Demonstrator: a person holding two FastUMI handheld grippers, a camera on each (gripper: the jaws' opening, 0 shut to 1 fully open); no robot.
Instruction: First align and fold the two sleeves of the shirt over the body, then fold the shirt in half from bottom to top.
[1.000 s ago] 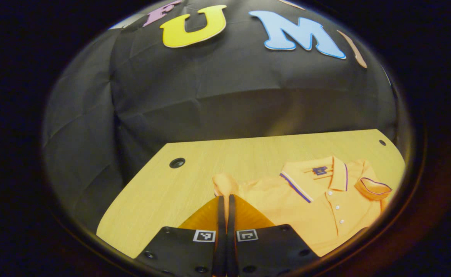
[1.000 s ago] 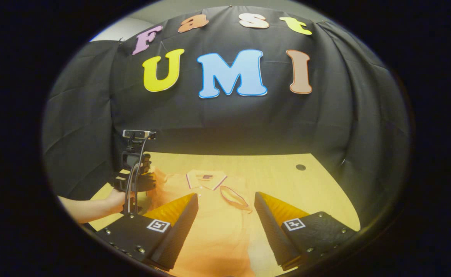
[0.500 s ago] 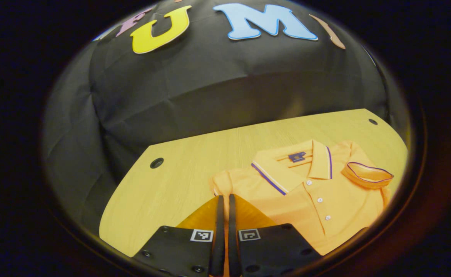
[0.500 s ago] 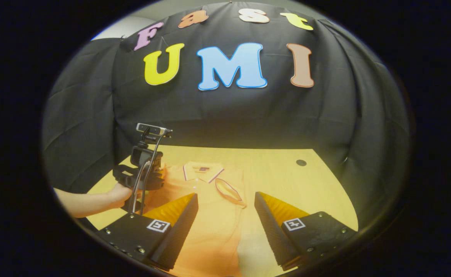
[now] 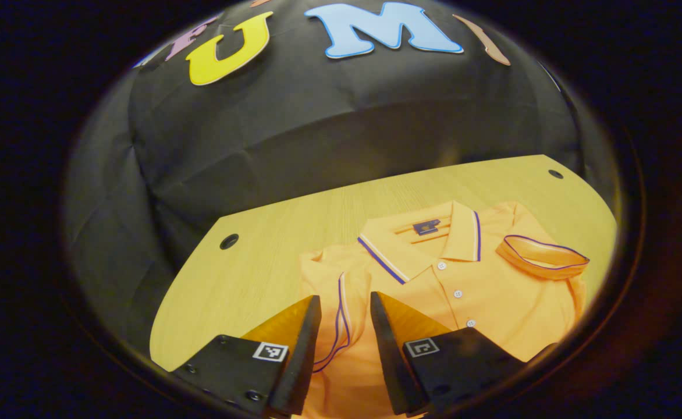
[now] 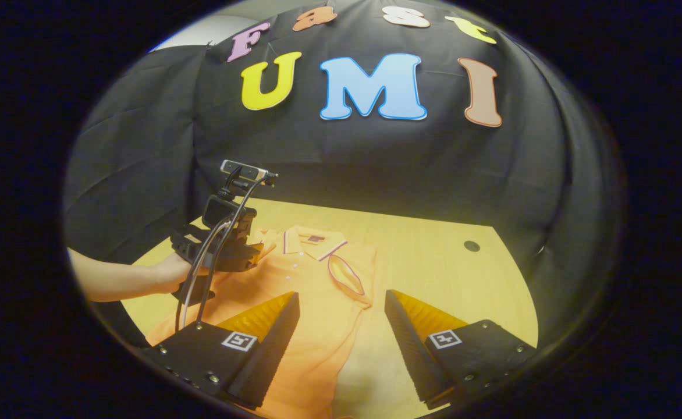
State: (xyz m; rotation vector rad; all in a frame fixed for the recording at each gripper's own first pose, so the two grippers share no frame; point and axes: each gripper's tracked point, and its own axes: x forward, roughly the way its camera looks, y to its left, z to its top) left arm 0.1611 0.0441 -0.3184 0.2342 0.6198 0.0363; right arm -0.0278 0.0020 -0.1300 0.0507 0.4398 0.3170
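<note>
The orange shirt lies flat on the counter. Left claw is open above the folded sleeve, holding nothing. Right claw is wide open, empty, at 6 o'clock.

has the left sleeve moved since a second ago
Yes. The left sleeve now lies folded inward over the shirt, away from the table hole.

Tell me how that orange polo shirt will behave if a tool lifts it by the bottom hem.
Probably floppy: the shirt lies flat on the table with soft wrinkles, and its folded sleeve curls over. Likely light, so it should drape and sag. Folded sleeves might slip out of place.
</note>
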